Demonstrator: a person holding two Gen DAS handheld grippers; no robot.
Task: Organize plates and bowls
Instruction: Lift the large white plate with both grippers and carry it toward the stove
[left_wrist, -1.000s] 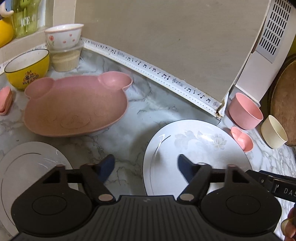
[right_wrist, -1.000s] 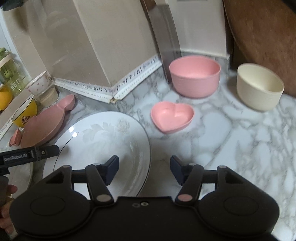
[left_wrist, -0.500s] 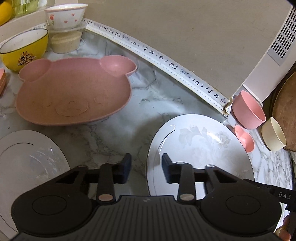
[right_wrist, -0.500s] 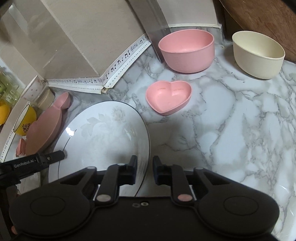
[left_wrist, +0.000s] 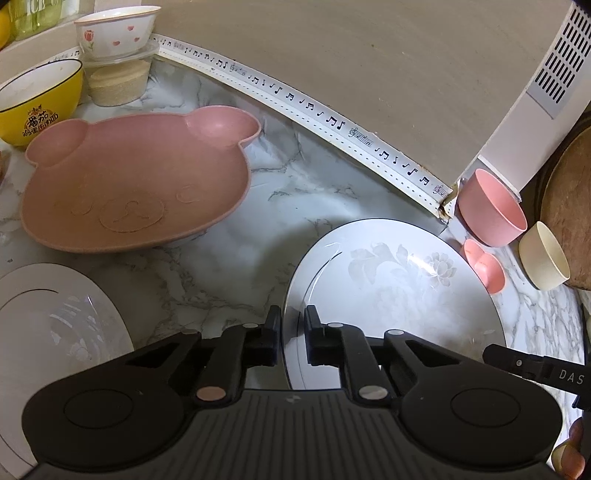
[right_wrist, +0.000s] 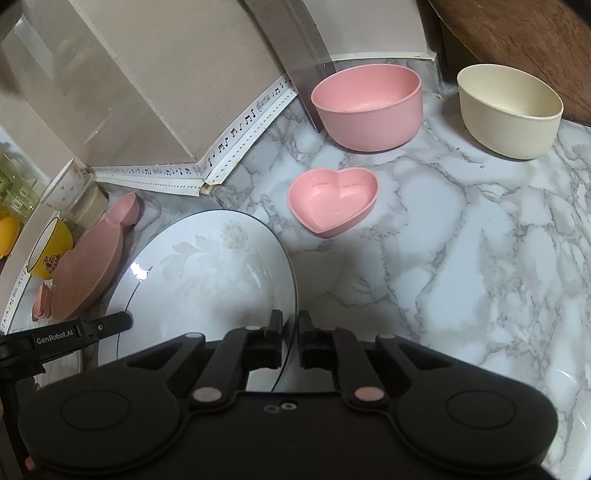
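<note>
We are pinching the floral plate (left_wrist: 399, 295) with both hand-held grippers, left hand-held gripper (left_wrist: 291, 334) and right hand-held gripper (right_wrist: 290, 338), each nearly closed on opposite rims; lifting evenly keeps it level.

your second white plate (left_wrist: 55, 314) runs off the left edge — the yellow bowl (left_wrist: 33, 107) is cut off there too.

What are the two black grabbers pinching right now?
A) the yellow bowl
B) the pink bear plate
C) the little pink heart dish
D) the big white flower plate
D: the left gripper and the right gripper each have their fingers closed on opposite edges of the white flower plate, as both wrist views show.
</note>
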